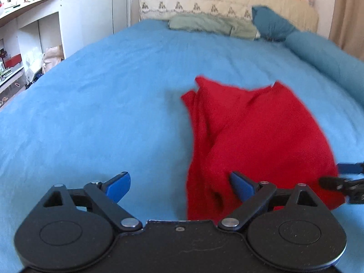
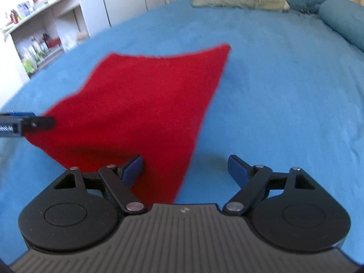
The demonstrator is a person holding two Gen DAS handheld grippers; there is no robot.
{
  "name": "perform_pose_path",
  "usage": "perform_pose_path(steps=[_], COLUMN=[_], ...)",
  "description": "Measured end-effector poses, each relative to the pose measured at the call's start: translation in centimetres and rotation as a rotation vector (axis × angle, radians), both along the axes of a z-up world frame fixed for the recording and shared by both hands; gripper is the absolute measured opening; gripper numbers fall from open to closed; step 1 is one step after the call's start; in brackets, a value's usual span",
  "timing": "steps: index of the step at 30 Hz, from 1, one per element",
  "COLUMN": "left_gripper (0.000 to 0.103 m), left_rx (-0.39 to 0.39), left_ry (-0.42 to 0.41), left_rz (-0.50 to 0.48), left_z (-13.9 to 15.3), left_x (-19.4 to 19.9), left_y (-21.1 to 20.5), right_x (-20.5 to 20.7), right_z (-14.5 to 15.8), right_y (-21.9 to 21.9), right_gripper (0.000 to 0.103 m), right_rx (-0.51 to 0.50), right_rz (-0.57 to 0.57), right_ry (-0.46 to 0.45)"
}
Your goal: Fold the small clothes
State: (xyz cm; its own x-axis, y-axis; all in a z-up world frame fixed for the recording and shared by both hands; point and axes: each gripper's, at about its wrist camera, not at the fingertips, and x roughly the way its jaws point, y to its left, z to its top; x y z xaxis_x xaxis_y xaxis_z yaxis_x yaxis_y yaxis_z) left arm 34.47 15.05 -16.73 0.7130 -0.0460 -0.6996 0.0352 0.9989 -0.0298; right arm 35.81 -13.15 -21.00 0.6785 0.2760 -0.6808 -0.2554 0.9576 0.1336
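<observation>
On the blue bedsheet (image 1: 102, 91), a rumpled red garment (image 1: 250, 136) lies flat. Left gripper (image 1: 179, 185) and right gripper (image 2: 185, 169) both stand spread wide at its near edge, gripping nothing.

the left tongs (image 1: 179, 185) stand wide apart, tilted downward, with nothing pressed between the blue pads (image 1: 119, 186). the right tongs (image 2: 185, 170) are likewise spread wide and angled down, blue pads (image 2: 133, 169) gripping nothing. both sit side by side.
</observation>
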Motion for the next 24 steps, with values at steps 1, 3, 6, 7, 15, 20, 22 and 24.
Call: perform_pose_path(steps=[1, 3, 6, 7, 15, 20, 22, 24], left_gripper=[0.095, 0.096, 0.093, 0.093, 0.103, 0.092, 0.085, 0.084], left_rx=[0.014, 0.026, 0.025, 0.023, -0.141, -0.247, -0.275, -0.299], left_ry=[0.015, 0.023, 0.006, -0.027, -0.016, 0.127, 0.173, 0.191], left_rz=[-0.001, -0.010, -0.015, -0.021, -0.147, -0.152, -0.144, -0.136], left_z=[-0.5, -0.8, 0.5, 1.6, 4.9, 2.0, 0.7, -0.1], left_x=[0.5, 0.5, 0.4, 0.4, 6.6, 11.1, 12.1, 12.4], left_y=[0.1, 0.5, 0.6, 0.6, 0.8, 1.1, 1.3, 1.3], right_x=[-0.1, 0.0, 0.3, 0.4, 6.3, 9.9, 10.5, 10.7], right_z=[-0.2, -0.1, 1.2, 1.9, 5.8, 3.3, 2.0, 1.0], right_y=[-0.3, -0.5, -0.7, -1.1, -2.4, -2.5, -2.7, -2.7], right_gripper=[0.100, 0.101, 0.101, 0.101, 0.103, 0.102, 0.100, 0.099], right_rx=[0.002, -0.005, -0.009, 0.004, 0.184, 0.334, 0.396, 0.427], right_rz=[0.006, 0.020, 0.029, 0.039, 0.046, -0.033, -0.050, -0.060], right_ry=[-0.010, -0.003, 0.017, 0.012, 0.132, 0.259, 0.286, 0.296])
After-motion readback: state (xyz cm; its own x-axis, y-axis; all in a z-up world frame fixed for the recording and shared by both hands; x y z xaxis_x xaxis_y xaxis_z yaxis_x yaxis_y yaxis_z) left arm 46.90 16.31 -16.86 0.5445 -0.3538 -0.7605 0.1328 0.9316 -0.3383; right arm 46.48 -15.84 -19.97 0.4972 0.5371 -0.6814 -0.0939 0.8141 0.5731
